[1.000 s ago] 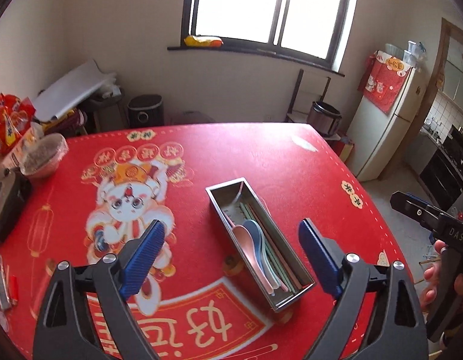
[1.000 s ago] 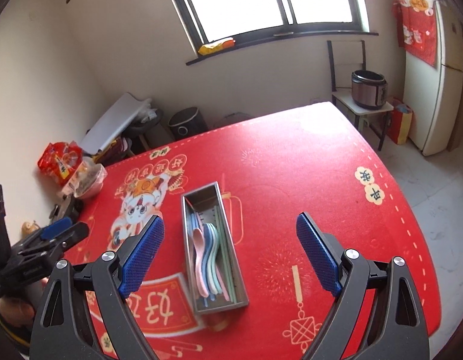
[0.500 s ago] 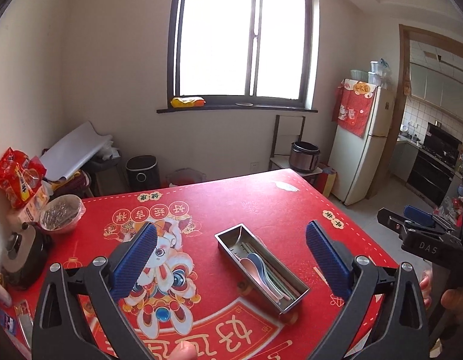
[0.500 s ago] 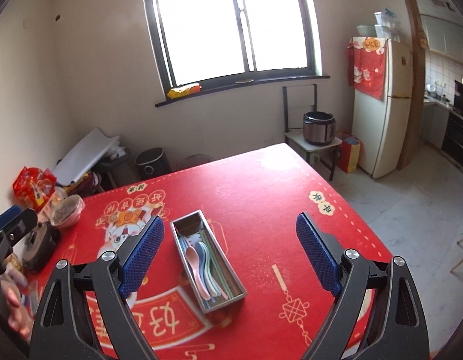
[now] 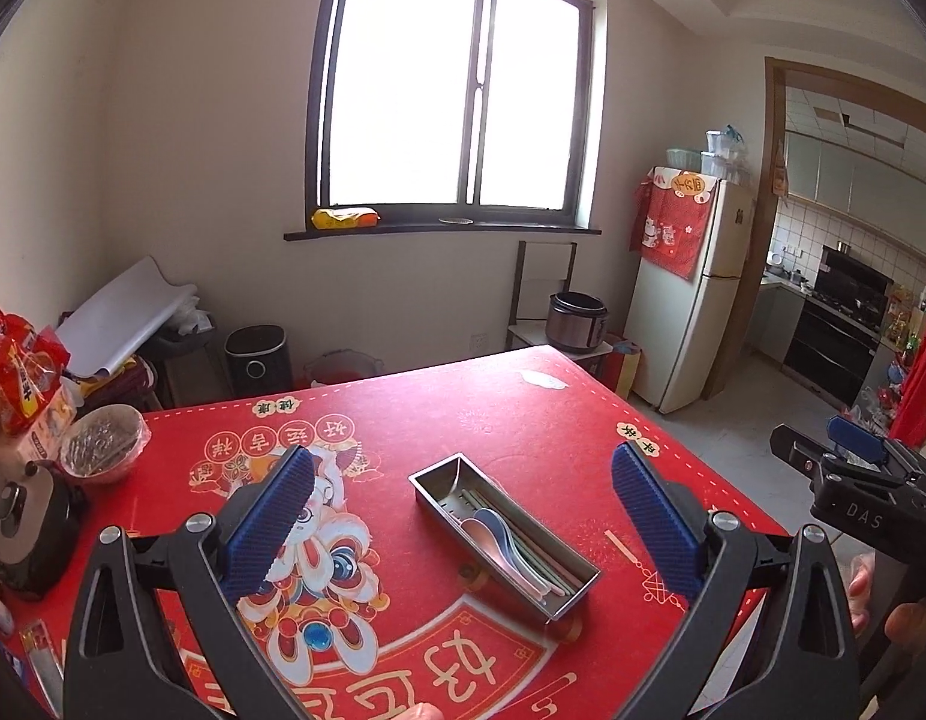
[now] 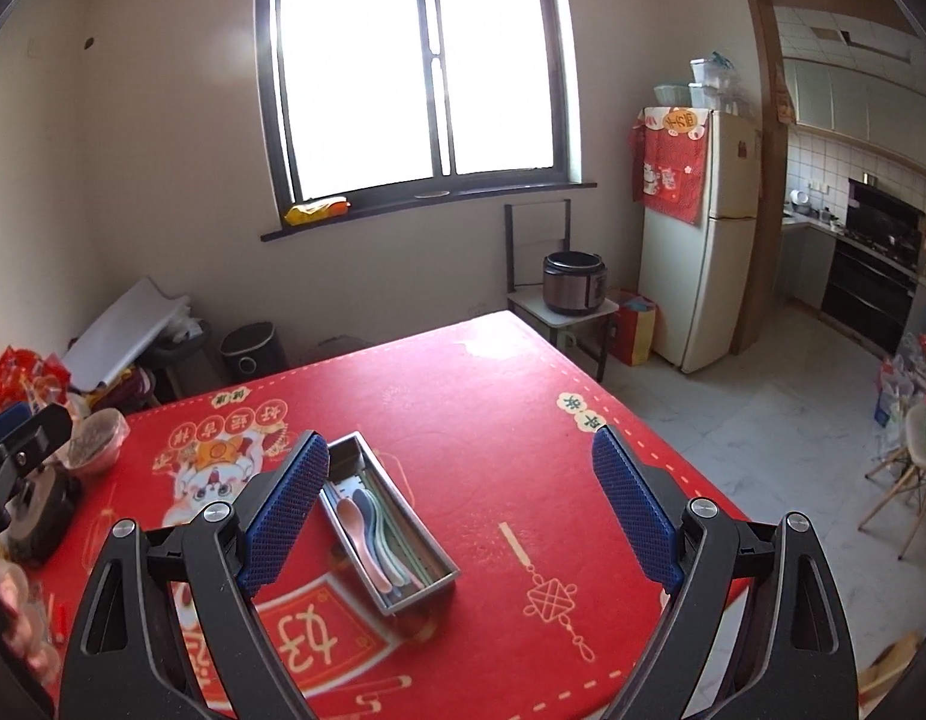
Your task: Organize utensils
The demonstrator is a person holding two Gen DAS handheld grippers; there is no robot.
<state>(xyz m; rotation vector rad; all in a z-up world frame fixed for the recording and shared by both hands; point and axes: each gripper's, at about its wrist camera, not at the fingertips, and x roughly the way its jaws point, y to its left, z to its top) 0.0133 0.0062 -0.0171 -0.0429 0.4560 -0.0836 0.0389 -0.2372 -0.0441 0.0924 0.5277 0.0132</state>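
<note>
A long steel tray (image 5: pixel 439 476) lies on the red tablecloth and holds pastel spoons (image 5: pixel 493 531) and chopsticks. It also shows in the right wrist view (image 6: pixel 445 561), with the spoons (image 6: pixel 358 525) inside. My left gripper (image 5: pixel 463 513) is open and empty, raised above and in front of the tray. My right gripper (image 6: pixel 460 504) is open and empty, also raised, with the tray low between its fingers. The right gripper shows at the right edge of the left wrist view (image 5: pixel 847 480).
The red table (image 5: pixel 553 414) carries a covered bowl (image 5: pixel 103 435), a dark appliance (image 5: pixel 28 525) and snack bags (image 5: pixel 19 369) at its left edge. A fridge (image 6: pixel 697 240), rice cooker (image 6: pixel 574 282) and chair stand beyond the far right corner.
Both grippers have risen and pulled back from the tray, which now looks smaller and farther. The view tilted up toward the window. Both stayed open.
</note>
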